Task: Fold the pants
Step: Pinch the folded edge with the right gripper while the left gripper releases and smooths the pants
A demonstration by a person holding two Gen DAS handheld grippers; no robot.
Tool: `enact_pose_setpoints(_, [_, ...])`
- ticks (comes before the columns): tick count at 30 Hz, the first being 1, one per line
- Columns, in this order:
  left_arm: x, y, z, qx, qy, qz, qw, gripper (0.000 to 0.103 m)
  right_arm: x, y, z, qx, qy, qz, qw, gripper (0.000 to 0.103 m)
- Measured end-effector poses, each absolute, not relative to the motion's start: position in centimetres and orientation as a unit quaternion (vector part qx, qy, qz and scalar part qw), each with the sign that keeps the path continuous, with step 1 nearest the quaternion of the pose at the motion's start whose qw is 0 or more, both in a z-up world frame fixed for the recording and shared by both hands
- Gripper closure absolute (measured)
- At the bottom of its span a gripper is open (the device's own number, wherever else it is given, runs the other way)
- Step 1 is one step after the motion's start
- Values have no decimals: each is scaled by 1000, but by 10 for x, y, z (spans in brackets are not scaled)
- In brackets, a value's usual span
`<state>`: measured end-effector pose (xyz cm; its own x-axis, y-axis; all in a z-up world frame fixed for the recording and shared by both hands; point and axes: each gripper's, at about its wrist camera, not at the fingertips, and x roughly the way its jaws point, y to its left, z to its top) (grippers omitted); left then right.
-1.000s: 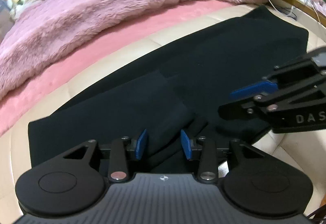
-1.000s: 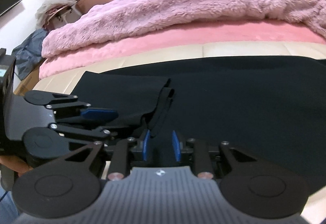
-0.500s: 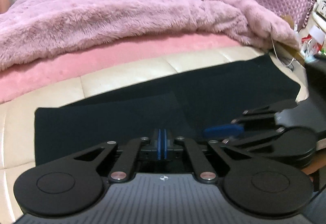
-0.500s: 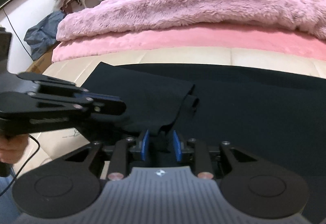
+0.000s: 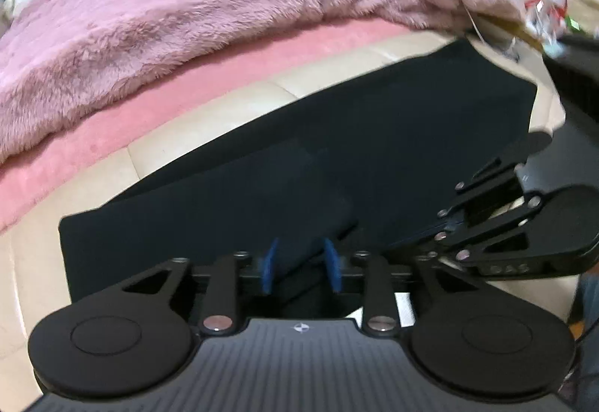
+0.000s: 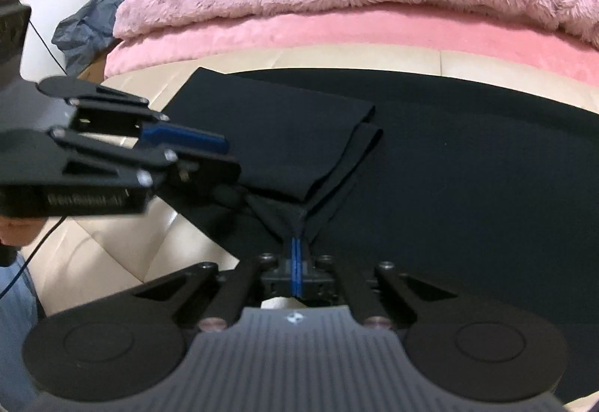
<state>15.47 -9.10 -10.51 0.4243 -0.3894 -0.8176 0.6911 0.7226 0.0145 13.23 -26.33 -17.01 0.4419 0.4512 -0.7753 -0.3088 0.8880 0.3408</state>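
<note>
Fabric in my right hand-held gripper [image 6: 296, 271]: blue pads are pressed together on a gathered pinch of the black pants [image 6: 430, 157]; the jaws have just been closing, and cloth fans out from the pinch in taut creases.
Left hand-held gripper [image 5: 301, 268]: I see its blue pads standing part open; the jaws have just been opening. A dark fold of the pants lies between the pads, and I cannot tell whether either pad touches it.
Left unit from my right camera: its black linkage and one blue pad reach in from the left edge, over the near-left part of the pants; part of a hand and a cable show below it.
Right unit from my left camera: it comes in from the right, tips low on the cloth just beside my left fingers.
Pants: spread flat along the near edge of the bed, on a cream quilted surface [image 6: 112, 247]. One layered end is turned back on top of the rest, its doubled edge visible in my right view.
Behind the pants: a pink sheet [image 5: 194, 90] runs as a strip across the bed.
Farther back: a fluffy mauve blanket [image 5: 209, 8] is heaped over the sheet.
Far left, right view: a crumpled blue-grey cloth [image 6: 88, 30] sits beside the bed.
</note>
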Motion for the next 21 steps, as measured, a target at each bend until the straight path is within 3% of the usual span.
enact_pose_setpoints(4, [153,-97,-109,207,423,-327,820,57,131,-259,-170,42,493,225,839,103])
enact_pose_setpoints(11, [146,-88,-116,207,451,-337,800,58,135,-273,-156,83,462,210,858,103])
enact_pose_setpoints(16, [139,-52,-113,177,458,-304,816,58,141,-255,-151,64,442,247,860,90])
enact_pose_setpoints(21, [147,-31,-121,162,479,-276,817,58,155,-229,-160,51,446,264,854,90])
